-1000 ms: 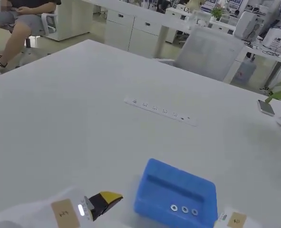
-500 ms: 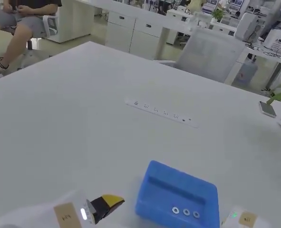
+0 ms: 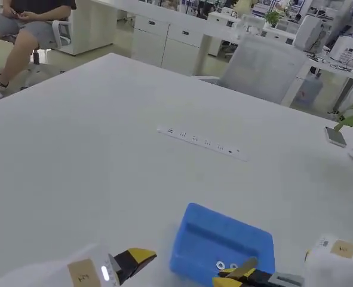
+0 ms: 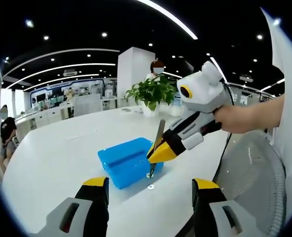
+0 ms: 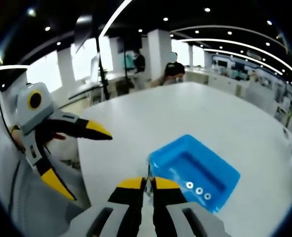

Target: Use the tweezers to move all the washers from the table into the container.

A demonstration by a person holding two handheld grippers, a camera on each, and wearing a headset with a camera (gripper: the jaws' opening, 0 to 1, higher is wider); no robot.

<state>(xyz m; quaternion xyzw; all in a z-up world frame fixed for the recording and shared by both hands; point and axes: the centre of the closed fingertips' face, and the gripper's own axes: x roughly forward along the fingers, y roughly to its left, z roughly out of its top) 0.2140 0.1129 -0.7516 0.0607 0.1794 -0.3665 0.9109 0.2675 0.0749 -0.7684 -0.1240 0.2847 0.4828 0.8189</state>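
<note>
1. Progress: three washers (image 5: 198,190) are lying in a row on the floor of the blue container (image 3: 221,239). In the left gripper view one more washer (image 4: 150,186) is lying flat on the table (image 3: 104,149), just beside the container's wall and outside it. At least this one is left to move. I cannot tell whether others are waiting elsewhere.
2. The right gripper (image 5: 146,182) is reaching in at the near side of the container. Its fingers (image 4: 161,153) are clenched on the tweezers (image 4: 158,140), gripping them partway along their length.
3. Tweezers: the long axis is standing steeply, close to upright, in the left gripper view. The tips are pointing down at the table and the blunt end is sticking up past the fingers. The tips are hanging right over the loose washer. I cannot tell whether they are touching it yet.
4. The left gripper (image 5: 89,165) is idling at the left, well apart from the container. Its fingers are spread wide and carrying nothing.
5. Judgement: the step in hand is lining up the pick of the loose washer. The carry over the wall into the container is not yet done.
</note>
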